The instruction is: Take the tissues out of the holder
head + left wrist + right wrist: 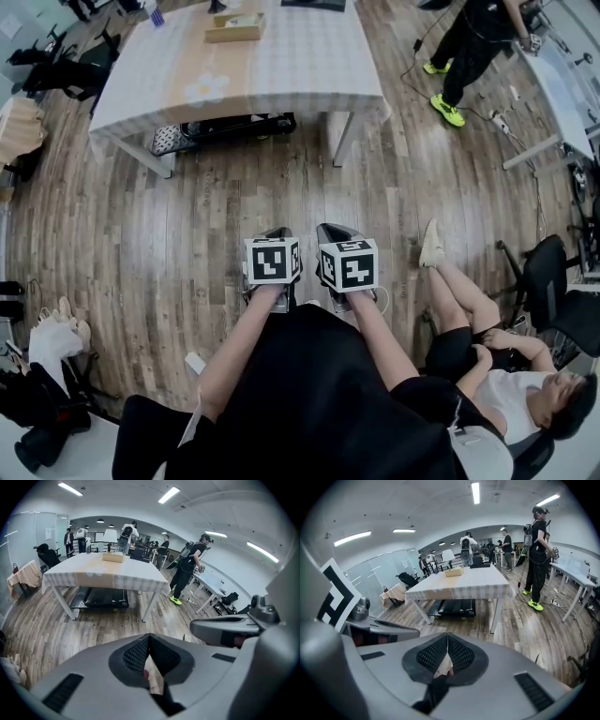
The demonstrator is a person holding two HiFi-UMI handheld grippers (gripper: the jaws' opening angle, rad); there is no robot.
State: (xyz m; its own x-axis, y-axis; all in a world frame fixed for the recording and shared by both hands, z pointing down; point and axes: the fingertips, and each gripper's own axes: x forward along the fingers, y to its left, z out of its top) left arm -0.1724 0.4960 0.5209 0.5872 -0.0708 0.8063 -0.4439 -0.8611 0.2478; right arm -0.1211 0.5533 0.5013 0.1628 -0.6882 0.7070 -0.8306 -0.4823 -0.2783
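Tissue holder (234,26), a tan box, tops the checked tablecloth (281,70); ribbed left claw (149,636) and right claw (447,635) pinched together, empty.

The person wears a black garment (319,394); left hand-held gripper (149,638) and right hand-held gripper (447,638) are grey with black-and-white marker cubes (273,261).

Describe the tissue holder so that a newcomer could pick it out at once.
Find the big table with the pale checked cloth, standing on the wood floor. Toward its far side sits the tissue holder. It is a low, tan, rectangular box that stands up from the cloth, unlike the flat, pale, flower-like patch nearer the front edge.
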